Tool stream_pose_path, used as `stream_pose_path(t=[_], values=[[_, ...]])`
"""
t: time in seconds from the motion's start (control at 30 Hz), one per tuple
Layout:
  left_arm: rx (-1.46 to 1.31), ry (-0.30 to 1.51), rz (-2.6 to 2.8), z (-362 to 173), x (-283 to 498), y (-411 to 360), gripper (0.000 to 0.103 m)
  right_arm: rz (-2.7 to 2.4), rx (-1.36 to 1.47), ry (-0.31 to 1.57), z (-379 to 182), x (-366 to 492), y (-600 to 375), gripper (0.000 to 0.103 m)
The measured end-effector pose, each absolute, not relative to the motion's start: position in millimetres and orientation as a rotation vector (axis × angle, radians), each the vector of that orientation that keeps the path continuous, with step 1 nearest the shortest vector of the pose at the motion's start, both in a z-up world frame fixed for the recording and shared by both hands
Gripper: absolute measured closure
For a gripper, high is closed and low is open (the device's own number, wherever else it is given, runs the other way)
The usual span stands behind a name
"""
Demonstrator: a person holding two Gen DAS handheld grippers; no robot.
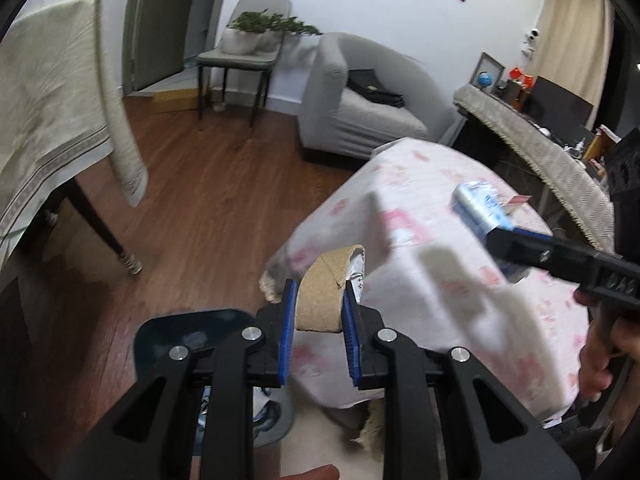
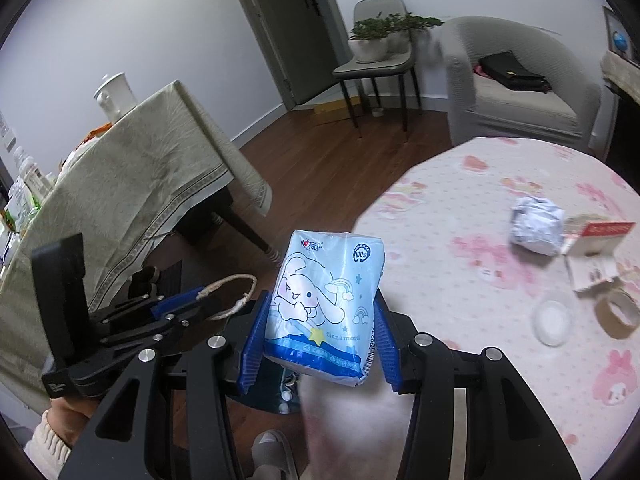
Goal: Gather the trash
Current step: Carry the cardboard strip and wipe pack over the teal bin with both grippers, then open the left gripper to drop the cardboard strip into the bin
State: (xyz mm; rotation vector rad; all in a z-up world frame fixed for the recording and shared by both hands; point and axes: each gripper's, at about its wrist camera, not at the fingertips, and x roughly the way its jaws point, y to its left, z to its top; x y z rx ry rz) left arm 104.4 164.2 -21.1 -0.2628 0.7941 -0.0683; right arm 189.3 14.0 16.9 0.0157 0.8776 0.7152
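Fingers [image 1: 291, 320] clamp cardboard tube [image 1: 324, 296] pointing forward; right gripper [image 2: 320, 332] pinches upright tissue pack [image 2: 324, 300].

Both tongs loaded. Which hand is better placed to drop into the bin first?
Left, probably. The left tongs, shut on the cardboard roll, sit almost above the dark bin on the floor. The right tongs, gripping the tissue pack, hang nearer the table edge.

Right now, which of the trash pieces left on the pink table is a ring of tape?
The brown tape ring, lying flat near the table's right edge; the crumpled white wad and torn box lie farther back.
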Motion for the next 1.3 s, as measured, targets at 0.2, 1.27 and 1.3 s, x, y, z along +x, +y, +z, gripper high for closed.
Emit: stream_pose_path(t=[0.2,1.27,1.3], values=[[-0.243,0.845,0.008,-46.7,93.6,191.8,0.079,0.77,-0.023,0.896,8.4,184.9,53.0,0.054],[-0.215,1.24,0.151,-182.0,69.8,255.2,0.079,0.894,-0.176,1.043,-56.5,169.5,177.4,0.054],[-0.214,1.248,0.148,-184.7,69.2,255.1,0.079,0.89,-0.181,1.049,-59.7,169.6,179.7,0.054]])
